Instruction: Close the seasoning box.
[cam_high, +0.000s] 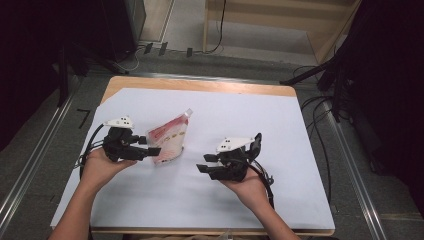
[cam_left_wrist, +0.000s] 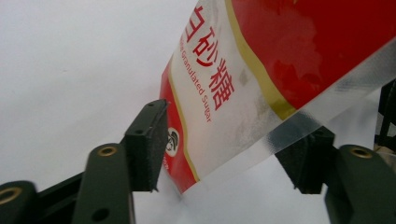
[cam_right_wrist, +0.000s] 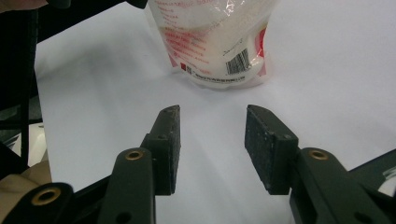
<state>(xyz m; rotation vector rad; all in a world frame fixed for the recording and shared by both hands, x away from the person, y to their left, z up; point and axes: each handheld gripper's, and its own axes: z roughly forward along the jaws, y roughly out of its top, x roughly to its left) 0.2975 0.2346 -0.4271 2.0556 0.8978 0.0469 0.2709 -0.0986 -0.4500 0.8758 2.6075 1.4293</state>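
Observation:
A red and white sugar bag (cam_high: 169, 136) stands on the white table cover, leaning with its clear top corner up and to the right. My left gripper (cam_high: 150, 146) is at the bag's left side. In the left gripper view the jaws of this gripper (cam_left_wrist: 229, 149) are spread wide, and the sugar bag (cam_left_wrist: 243, 79) runs between them with its clear sealed edge over the right jaw, not clamped. My right gripper (cam_high: 204, 163) is a short way to the right of the bag, pointing at it. It is open (cam_right_wrist: 212, 140) with nothing between its pads, and the sugar bag (cam_right_wrist: 215, 42) shows its barcode side ahead.
A white sheet (cam_high: 250, 125) covers the wooden table (cam_high: 200, 84). Dark stands and cables (cam_high: 320, 75) sit on the floor beyond the far and right edges. Bare sheet lies between and in front of the two grippers.

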